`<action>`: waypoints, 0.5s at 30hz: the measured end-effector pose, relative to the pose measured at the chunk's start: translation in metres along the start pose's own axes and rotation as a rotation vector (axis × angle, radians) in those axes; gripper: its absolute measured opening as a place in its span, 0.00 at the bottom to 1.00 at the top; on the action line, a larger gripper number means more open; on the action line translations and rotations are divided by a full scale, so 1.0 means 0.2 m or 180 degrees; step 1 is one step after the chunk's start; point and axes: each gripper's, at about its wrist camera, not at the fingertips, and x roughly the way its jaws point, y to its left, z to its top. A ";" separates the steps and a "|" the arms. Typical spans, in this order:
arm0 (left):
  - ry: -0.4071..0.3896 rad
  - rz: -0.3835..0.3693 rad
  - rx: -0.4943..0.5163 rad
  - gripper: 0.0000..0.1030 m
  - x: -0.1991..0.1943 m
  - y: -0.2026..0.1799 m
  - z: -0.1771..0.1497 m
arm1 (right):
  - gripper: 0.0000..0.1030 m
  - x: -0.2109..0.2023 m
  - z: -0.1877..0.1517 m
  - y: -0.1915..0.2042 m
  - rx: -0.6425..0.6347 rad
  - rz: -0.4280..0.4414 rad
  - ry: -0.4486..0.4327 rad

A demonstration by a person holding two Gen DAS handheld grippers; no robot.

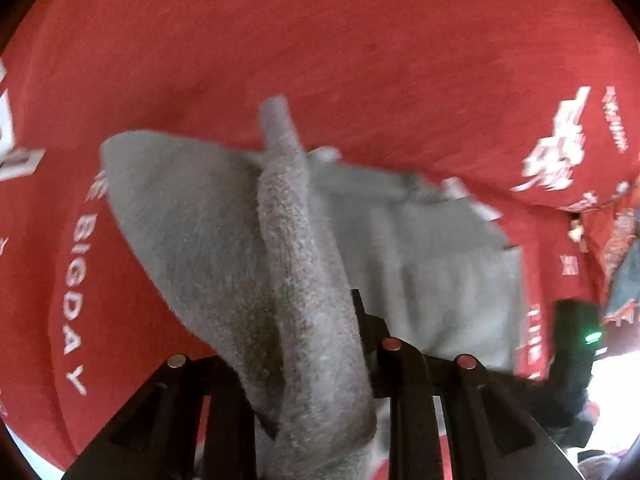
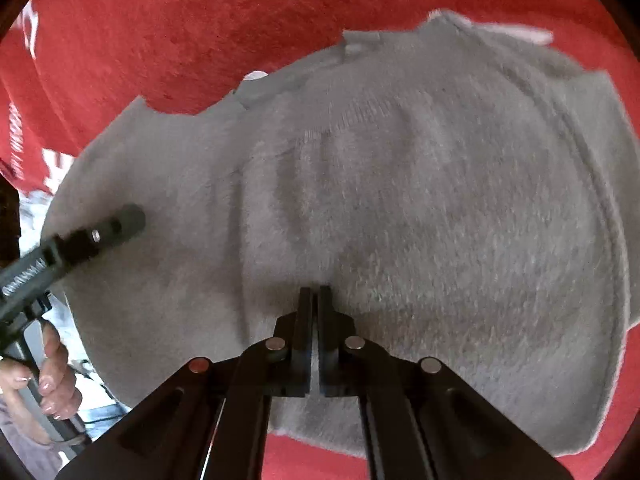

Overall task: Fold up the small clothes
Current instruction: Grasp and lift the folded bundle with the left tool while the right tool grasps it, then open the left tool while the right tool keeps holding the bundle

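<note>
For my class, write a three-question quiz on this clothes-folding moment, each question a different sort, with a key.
1. True or false: the right gripper has its fingers wide apart.
2. Which colour is the printed cloth under the fuzzy grey knitted garment? A blue, B red, C green.
3. Fill in: the left gripper is closed on a raised fold of the ____ garment.

Key: 1 false, its fingers are together, tips against the garment; 2 B; 3 grey.

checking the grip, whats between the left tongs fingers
A bunched fold of the grey garment runs up between the left tongs in the left wrist view, lifted off the red cloth.
</note>
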 end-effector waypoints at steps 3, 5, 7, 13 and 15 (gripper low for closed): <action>-0.0085 -0.0146 0.0219 0.25 -0.04 -0.26 0.05 | 0.07 -0.13 -0.01 -0.10 0.0089 0.0218 -0.0098; -0.0080 -0.0184 0.0406 0.25 -0.03 -0.45 0.06 | 0.08 -0.26 -0.01 -0.21 0.0177 0.0301 -0.0240; -0.0076 -0.0189 0.0653 0.25 0.02 -0.66 0.05 | 0.08 -0.40 -0.01 -0.33 0.0300 0.0373 -0.0383; 0.0180 -0.0042 0.1276 0.33 0.37 -1.11 -0.08 | 0.08 -0.52 -0.04 -0.70 0.0871 0.0756 -0.0409; 0.0277 0.0065 0.1412 0.36 0.44 -1.17 -0.12 | 0.08 -0.49 -0.06 -0.80 0.1084 0.0913 -0.0381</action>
